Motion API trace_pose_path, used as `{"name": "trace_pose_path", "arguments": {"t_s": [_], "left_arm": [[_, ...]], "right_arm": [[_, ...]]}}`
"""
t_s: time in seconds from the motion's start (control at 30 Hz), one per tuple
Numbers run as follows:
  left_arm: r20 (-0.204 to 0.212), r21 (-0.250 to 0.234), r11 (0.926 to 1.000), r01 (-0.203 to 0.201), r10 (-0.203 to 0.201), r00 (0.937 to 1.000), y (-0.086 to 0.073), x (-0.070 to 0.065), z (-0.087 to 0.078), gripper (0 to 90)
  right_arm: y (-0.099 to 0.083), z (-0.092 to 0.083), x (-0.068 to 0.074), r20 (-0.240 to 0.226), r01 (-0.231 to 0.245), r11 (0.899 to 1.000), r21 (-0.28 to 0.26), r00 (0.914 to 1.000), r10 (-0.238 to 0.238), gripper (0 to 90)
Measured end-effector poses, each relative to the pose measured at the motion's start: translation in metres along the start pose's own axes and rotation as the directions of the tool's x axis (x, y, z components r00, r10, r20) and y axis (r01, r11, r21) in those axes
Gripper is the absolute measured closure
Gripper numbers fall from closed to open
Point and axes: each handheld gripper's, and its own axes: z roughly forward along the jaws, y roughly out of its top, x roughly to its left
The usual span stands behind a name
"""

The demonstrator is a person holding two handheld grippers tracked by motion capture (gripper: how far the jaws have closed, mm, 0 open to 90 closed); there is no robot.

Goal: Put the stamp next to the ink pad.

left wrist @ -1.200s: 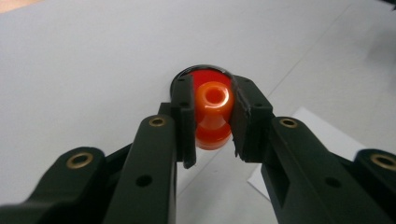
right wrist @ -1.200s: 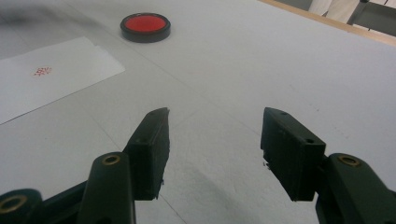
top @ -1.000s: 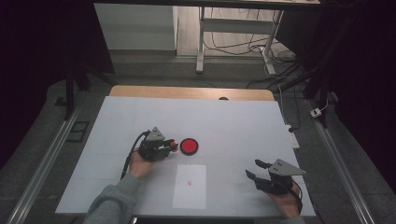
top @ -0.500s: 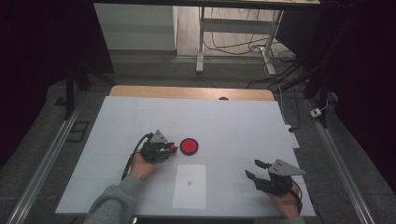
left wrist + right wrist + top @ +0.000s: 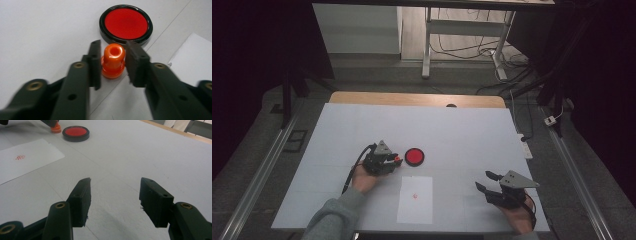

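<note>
A: Where did the orange stamp stand?
B: Upright on the white table, just beside the red ink pad and between the jaws of the left gripper.

A: Was it grasped?
B: No; those jaws had just been opening, and gaps showed on both sides.

A: And the right gripper?
B: Released, empty, well apart from the stamped paper

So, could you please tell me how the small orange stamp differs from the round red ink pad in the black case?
The small orange stamp stands upright and narrow between the left gripper's open jaws; the round red ink pad lies flat, wide and apart from them. The stamp is plain glossy orange; the pad is red with a black rim. Both rest on the white table.
</note>
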Motion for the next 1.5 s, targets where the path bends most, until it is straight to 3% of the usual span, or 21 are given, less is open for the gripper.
{"name": "trace_pose_path", "arguments": {"t_s": [0.27,0.4,0.8,1.13,1.3,1.5], "left_arm": [[-0.012,-0.075,0.9962,0.044,-0.045,0.9989,0.003,0.0,-0.008,38.1],[0.004,-0.096,0.9938,0.057,-0.057,0.9984,0.004,0.001,-0.012,32.6],[0.04,-0.099,0.9914,0.086,-0.083,0.9958,0.004,-0.003,-0.035,31.5],[0.078,-0.112,0.9925,0.049,-0.04,0.9961,-0.002,-0.015,-0.064,30.9],[0.068,-0.113,0.9925,0.046,-0.038,0.997,-0.015,-0.022,-0.08,29.6],[0.035,-0.119,0.9895,0.082,-0.079,0.9963,-0.043,-0.022,-0.104,27.5]], "right_arm": [[0.0,-0.001,0.0,-0.001,0.0,1.0,-0.002,1.0,0.0,42.1],[0.0,0.0,0.001,-0.007,-0.001,1.0,-0.002,1.0,0.001,42.1],[0.0,0.0,-0.001,-0.022,-0.003,1.0,-0.017,0.9998,0.003,42.2],[0.0,0.0,-0.004,-0.027,-0.018,0.999,-0.027,0.9995,0.017,42.1],[0.001,-0.003,-0.001,-0.019,-0.014,0.999,-0.029,0.9997,0.014,42.1],[0.001,-0.003,-0.001,-0.009,-0.008,1.0,-0.025,0.9999,0.008,42.1]]}}
